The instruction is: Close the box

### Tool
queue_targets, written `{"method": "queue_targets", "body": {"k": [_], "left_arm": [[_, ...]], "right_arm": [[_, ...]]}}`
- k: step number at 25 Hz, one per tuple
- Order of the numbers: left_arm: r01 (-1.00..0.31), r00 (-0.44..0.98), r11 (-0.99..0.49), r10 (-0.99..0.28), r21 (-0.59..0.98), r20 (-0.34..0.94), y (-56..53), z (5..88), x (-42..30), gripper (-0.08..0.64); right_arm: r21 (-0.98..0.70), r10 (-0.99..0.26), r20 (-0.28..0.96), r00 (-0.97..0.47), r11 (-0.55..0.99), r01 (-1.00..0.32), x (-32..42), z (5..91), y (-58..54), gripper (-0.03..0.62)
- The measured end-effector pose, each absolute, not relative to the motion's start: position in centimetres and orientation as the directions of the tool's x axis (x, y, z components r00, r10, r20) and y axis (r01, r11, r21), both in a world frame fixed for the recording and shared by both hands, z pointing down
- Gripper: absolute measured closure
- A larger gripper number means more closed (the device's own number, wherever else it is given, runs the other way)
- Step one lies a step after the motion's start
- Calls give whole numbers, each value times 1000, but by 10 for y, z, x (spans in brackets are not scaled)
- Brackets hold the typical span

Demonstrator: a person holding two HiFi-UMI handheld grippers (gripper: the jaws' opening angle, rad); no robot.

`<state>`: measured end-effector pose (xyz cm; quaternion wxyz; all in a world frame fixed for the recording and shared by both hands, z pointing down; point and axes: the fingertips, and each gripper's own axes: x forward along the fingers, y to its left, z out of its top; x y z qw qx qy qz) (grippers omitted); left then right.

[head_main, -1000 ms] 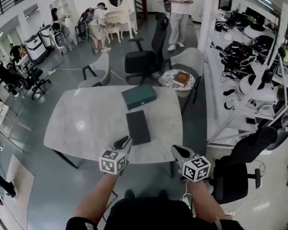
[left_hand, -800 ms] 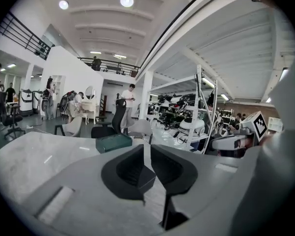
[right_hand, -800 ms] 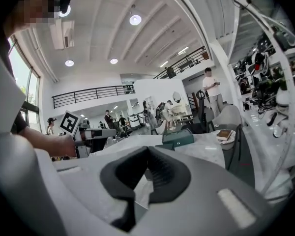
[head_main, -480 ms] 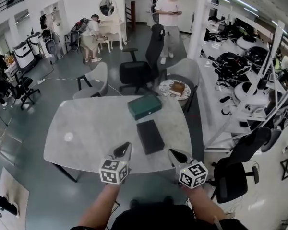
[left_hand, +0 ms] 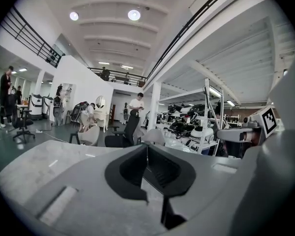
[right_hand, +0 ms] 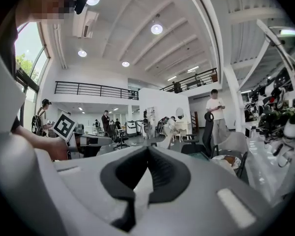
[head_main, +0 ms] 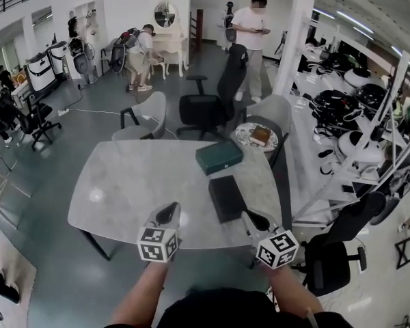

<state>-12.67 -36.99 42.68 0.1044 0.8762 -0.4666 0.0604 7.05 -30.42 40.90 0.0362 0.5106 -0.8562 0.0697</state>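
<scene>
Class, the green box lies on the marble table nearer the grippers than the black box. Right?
No: the head view shows the green box on the marble table farther from the left gripper and right gripper than the black box.

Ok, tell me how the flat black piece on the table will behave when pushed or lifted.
The flat black piece lies low and wide, so it should slide rather than tip. The table looks glossy, so it may skid easily. Straight edges suggest it is stiff.
</scene>
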Motion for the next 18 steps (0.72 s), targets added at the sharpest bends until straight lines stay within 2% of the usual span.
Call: {"method": "queue_targets", "body": {"k": [5, 18], "left_arm": [[-851, 525, -505, -826, 144, 204, -365, 430, -127, 546], [-834, 551, -544, -810, 91, 199, -380, 416, -79, 546]], "right_arm": [[-38, -860, 123, -496, 495, -868, 70, 405, -299, 591], [-68, -877, 116, -466, 461, -885, 115, 411, -310, 591]]}}
